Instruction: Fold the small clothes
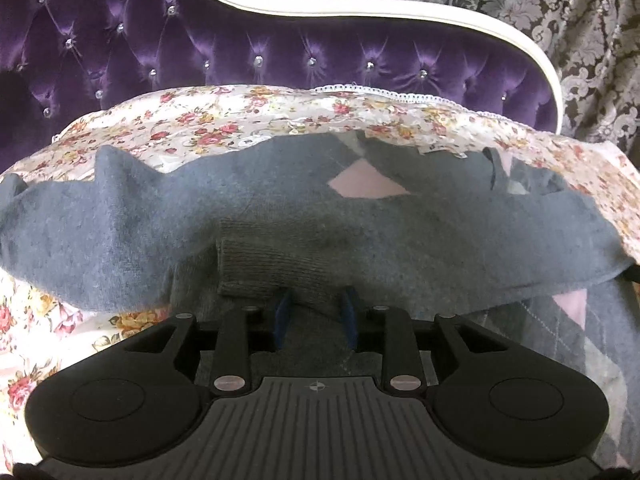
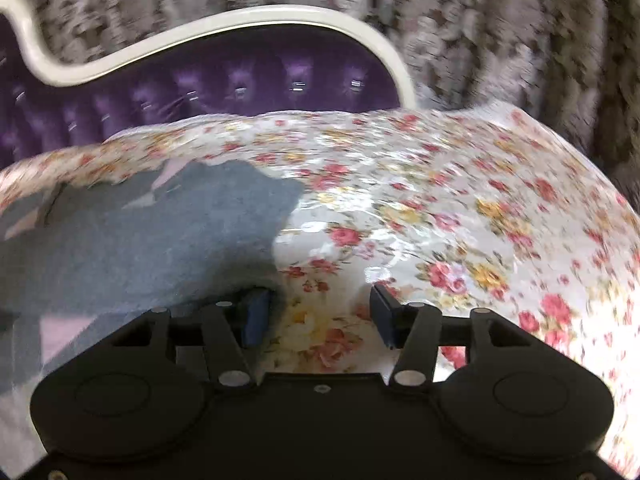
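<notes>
From the left wrist, a fuzzy grey sweater [image 1: 280, 220] with pink diamonds is lying ahead on the glossy floral bedspread [image 1: 240, 120]; the left claw [image 1: 314, 312] is pinching its ribbed cuff [image 1: 276, 260]. From the right wrist, blurred, the right claw [image 2: 320, 312] is gaping wide over the bedspread, gripping nothing, the sweater's edge at its left finger [image 2: 256, 312].

A floral bedspread [image 1: 248, 120] covers the bed. At twelve o'clock rises a tufted purple velvet headboard [image 1: 240, 52] with a curved white frame [image 1: 360, 10]. Damask curtains [image 1: 580, 32] hang at two o'clock.
</notes>
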`<state>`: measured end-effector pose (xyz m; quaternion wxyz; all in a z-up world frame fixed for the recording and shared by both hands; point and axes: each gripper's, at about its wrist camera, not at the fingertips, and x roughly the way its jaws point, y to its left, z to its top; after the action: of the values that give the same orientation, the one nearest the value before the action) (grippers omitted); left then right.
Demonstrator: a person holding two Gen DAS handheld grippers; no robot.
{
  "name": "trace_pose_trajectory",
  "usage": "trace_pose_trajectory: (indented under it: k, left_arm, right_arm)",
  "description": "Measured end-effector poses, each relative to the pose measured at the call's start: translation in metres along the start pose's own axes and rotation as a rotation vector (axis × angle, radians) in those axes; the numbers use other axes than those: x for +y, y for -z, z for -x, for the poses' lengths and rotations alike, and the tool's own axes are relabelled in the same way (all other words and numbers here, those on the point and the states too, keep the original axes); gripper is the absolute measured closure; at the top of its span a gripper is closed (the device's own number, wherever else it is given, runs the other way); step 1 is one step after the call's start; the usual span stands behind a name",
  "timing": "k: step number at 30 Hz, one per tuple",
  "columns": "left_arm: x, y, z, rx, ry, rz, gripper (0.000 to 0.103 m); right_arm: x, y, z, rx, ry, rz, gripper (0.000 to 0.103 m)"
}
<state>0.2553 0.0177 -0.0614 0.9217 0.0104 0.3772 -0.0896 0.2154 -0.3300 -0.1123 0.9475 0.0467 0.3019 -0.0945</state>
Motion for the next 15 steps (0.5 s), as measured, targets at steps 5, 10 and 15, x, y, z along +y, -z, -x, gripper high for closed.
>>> trace_pose_trajectory:
  k: [5, 10, 15]
  left_arm:
    - [0.003, 0.001, 0.001, -0.006, 0.014, 0.017, 0.074]
    - [-0.001, 0.003, 0.001, -0.014, -0.001, -0.002, 0.073]
    - [0.002, 0.002, 0.0, -0.008, 0.011, 0.014, 0.073]
  right_arm:
    - [-0.018, -0.005, 0.026, -0.015, -0.122, -0.002, 0.043]
    - [-0.034, -0.033, 0.023, -0.039, -0.189, -0.096, 0.045]
    - [-0.036, -0.053, -0.022, 0.005, -0.177, -0.113, 0.053]
